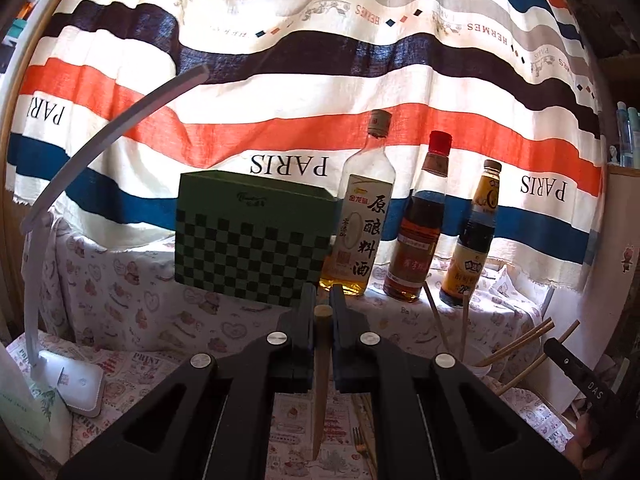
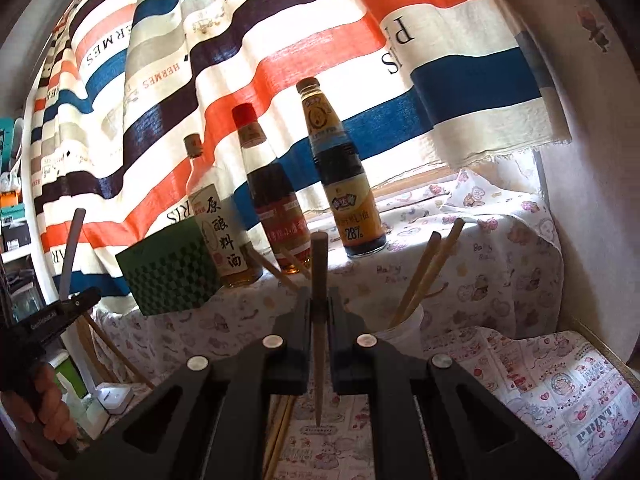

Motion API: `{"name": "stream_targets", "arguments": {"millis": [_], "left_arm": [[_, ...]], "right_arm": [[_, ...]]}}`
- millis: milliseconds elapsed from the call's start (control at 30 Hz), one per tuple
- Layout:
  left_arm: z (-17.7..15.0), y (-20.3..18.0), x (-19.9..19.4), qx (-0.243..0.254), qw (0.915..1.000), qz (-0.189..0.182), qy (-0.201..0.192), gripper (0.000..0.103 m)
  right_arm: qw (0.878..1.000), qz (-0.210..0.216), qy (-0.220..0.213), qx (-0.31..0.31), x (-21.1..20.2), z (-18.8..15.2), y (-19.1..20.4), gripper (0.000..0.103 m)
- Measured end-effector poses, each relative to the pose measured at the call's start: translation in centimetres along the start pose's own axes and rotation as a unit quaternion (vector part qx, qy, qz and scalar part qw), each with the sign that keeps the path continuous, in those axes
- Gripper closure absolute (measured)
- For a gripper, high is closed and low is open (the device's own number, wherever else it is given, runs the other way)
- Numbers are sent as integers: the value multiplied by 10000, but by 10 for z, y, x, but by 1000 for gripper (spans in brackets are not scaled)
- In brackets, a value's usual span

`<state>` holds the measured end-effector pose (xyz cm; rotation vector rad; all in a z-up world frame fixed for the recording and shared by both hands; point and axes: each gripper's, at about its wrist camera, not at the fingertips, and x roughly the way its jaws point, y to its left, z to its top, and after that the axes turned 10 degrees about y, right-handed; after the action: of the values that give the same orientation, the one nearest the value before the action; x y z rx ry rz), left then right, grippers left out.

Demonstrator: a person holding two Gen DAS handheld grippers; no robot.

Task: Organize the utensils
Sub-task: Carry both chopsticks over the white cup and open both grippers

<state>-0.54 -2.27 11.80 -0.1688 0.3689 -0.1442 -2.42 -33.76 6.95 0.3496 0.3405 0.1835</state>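
PROGRESS: partly done, by my judgement | DONE: several chopsticks (image 2: 430,268) stand in the white cup (image 2: 404,326) | IN HAND: left gripper (image 1: 323,312) clamped on one chopstick (image 1: 322,380), left of the cup; right gripper (image 2: 319,304) clamped on another chopstick (image 2: 319,320), just left of the cup | LEFT: both held sticks, plus loose chopsticks (image 2: 280,436) and a fork (image 1: 359,440) on the cloth before the cup.

Three bottles (image 1: 362,216), one checkered box (image 1: 252,236), one lamp (image 1: 60,240).

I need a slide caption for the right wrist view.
Right gripper clamps one upright brown wooden chopstick before three sauce bottles.
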Motion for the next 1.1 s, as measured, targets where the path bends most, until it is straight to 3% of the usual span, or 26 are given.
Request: {"name": "stream_targets", "arguments": {"millis": [233, 433, 633, 933, 1100], "left_arm": [[15, -40, 4, 348, 9989, -256, -155, 97], [23, -70, 26, 506, 9970, -584, 9, 97], [25, -103, 47, 760, 9947, -629, 296, 97], [37, -148, 42, 1047, 9891, -1036, -9, 97], [54, -165, 44, 941, 9867, -1312, -185, 97]], "right_arm": [[9959, 84, -843, 315, -28, 14, -21, 97], [9868, -306, -1560, 313, -48, 22, -27, 97], [9824, -654, -1742, 183, -45, 19, -26, 97], [9752, -711, -2075, 309, -58, 20, -30, 97], [9726, -944, -2106, 280, -48, 16, -31, 97]]}}
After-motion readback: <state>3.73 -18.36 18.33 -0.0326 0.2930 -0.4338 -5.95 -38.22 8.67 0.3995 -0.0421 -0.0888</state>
